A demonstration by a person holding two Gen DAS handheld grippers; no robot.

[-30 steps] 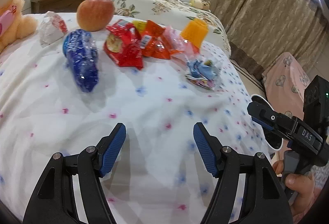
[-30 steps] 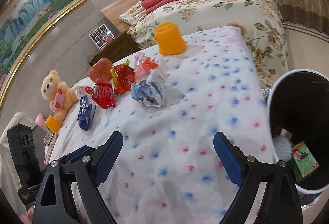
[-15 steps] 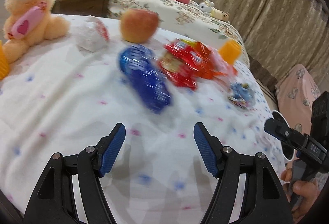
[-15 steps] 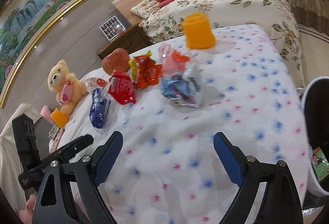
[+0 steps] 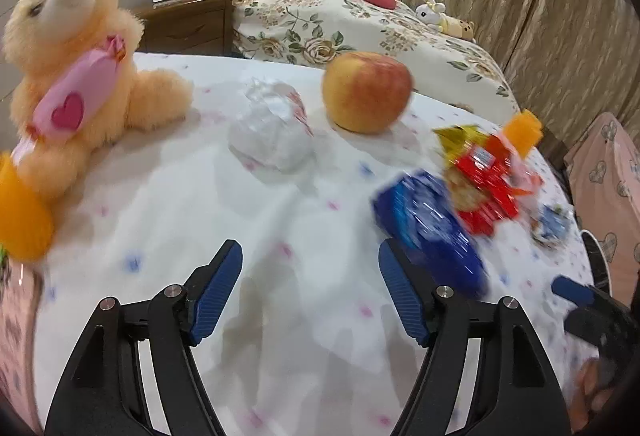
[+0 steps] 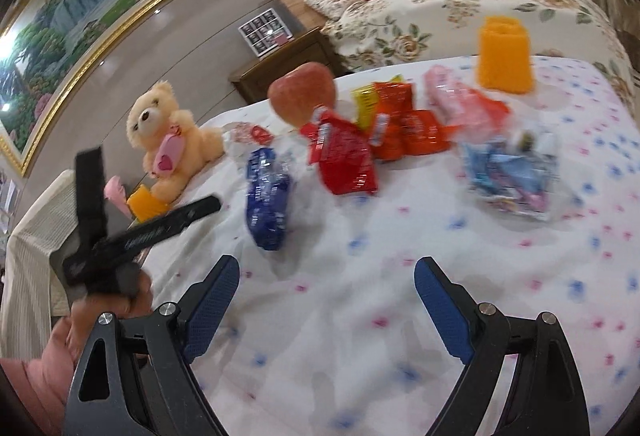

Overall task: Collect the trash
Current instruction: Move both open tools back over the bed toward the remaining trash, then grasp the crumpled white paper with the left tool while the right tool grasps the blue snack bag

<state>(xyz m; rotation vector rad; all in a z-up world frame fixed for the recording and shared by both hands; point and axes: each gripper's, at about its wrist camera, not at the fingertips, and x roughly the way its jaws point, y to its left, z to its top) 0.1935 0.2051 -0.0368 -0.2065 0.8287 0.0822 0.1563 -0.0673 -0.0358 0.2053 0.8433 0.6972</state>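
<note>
Crinkly blue wrapper (image 5: pixel 430 232), right of centre, could be missed by the opening, empty left gripper (image 5: pixel 310 292); the right gripper (image 6: pixel 326 306) is held wide, empty.

No lettering can be read: the print on the blue wrapper (image 6: pixel 267 202) and the red packet (image 6: pixel 347 160) is blurred (motion smears both), as is the hand-held gripper (image 6: pixel 152 232) marking.

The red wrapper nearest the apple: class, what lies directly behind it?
Behind the red wrapper sit the apple and orange and yellow packets, partly overlapped by it. Their covered lower edges cannot be seen.
</note>
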